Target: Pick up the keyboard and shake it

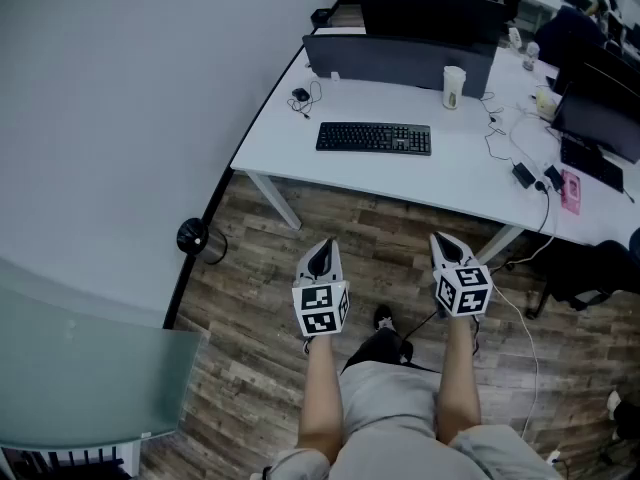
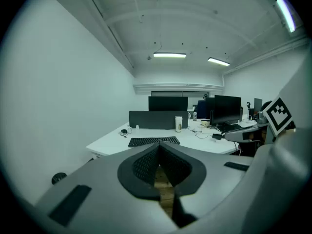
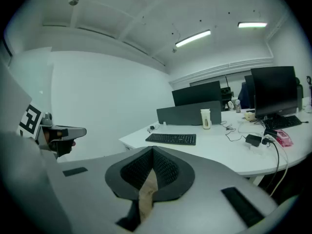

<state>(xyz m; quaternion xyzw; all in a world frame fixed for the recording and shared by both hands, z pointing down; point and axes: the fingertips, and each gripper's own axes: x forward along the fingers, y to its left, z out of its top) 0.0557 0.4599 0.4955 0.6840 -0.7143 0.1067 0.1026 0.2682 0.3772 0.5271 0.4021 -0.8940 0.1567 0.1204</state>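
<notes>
Your left claw [image 1: 321, 251] and right claw [image 1: 447, 243] are hanging closed and empty over the floor [image 1: 250, 298], well short of the desk [image 1: 285, 148]. Nothing is started: the keyboard [image 1: 373, 137] is lying untouched there, so you are facing the approach, lift and shake.

Right tool [image 3: 152, 150]: jaws together at the tips, nothing held between them, wood floor showing through the gap below. Beyond, white table [image 3: 219, 150]. Black keyboard [image 3: 171, 138] lies flat near its left end. Pale cup [image 3: 206, 119] stands farther back, just before a dark partition [image 3: 187, 113]. Right side: monitor [image 3: 273, 90], black adapter [image 3: 253, 140] with cables. Left tool [image 3: 58, 133] at the left edge.
</notes>
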